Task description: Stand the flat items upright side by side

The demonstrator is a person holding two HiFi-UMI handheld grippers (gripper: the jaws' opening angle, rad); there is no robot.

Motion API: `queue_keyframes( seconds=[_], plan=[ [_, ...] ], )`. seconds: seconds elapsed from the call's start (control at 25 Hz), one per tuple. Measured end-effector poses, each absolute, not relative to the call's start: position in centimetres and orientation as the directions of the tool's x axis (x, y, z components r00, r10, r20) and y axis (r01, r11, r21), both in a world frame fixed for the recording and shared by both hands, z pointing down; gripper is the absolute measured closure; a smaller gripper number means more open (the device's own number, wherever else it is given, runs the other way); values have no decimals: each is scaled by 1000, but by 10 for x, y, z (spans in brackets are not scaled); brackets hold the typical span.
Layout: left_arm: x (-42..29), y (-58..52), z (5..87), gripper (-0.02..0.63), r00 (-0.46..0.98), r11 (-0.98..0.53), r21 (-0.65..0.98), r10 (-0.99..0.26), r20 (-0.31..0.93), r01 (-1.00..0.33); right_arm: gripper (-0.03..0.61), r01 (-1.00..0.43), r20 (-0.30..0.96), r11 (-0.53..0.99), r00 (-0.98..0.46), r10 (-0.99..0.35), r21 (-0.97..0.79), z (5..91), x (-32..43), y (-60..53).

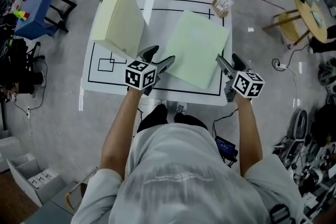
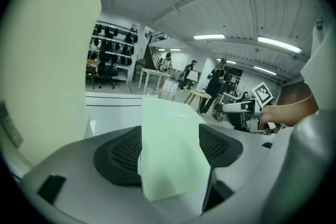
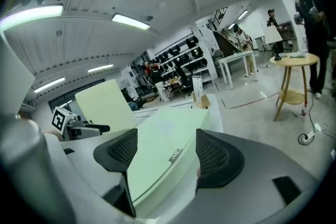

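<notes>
upright cream box (image 1: 118, 18) blocks left rear of table (image 1: 105, 85), small carton (image 1: 222, 3) at far corner; front left bare

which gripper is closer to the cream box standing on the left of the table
Left. The left gripper grips the green box's left corner, just beside the cream box. The right gripper grips the green box's right edge, across that box from it.

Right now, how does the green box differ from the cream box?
Pose: the green box lies with its broad face up, while the cream box stands upright at the table's far left.
Hold: the left gripper and right gripper clamp opposite edges of the green box; nothing holds the cream box.
Colour: pale green against yellowish cream.
Both are flat, plain rectangular boxes.
</notes>
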State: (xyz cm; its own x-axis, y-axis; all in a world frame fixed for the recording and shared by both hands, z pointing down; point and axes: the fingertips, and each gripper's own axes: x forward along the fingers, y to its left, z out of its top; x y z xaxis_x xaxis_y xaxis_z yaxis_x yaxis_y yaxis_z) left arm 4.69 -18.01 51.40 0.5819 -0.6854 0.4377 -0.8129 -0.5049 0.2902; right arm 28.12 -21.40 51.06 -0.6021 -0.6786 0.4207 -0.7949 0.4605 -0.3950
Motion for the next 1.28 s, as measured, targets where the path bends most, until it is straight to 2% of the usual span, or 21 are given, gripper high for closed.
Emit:
queue_keyframes(
  seconds=[0.4, 0.52, 0.72, 0.8, 1.08, 1.28],
  plan=[
    [69, -220, 560, 261, 636, -515, 376, -574, 516, -770, 222, -822, 495, 349, -555, -668, -451, 545, 293, -198],
    [79, -224, 567, 219, 677, -543, 410, -521, 520, -733, 215, -812, 502, 335, -565, -655, -478, 557, 286, -202],
    [82, -234, 584, 219, 681, -533, 432, -489, 544, -728, 192, -824, 534, 291, -544, -647, -486, 584, 286, -211],
    [83, -234, 590, 219, 690, -536, 443, -469, 551, -718, 186, -832, 545, 304, -538, -643, -464, 595, 286, -213],
    [89, -244, 602, 210, 724, -533, 496, -419, 549, -685, 181, -750, 491, 375, -648, -582, -546, 603, 270, -226],
    [88, -246, 611, 202, 742, -458, 584, -376, 555, -670, 170, -716, 514, 417, -695, -503, -560, 608, 251, -245]
  ],
)
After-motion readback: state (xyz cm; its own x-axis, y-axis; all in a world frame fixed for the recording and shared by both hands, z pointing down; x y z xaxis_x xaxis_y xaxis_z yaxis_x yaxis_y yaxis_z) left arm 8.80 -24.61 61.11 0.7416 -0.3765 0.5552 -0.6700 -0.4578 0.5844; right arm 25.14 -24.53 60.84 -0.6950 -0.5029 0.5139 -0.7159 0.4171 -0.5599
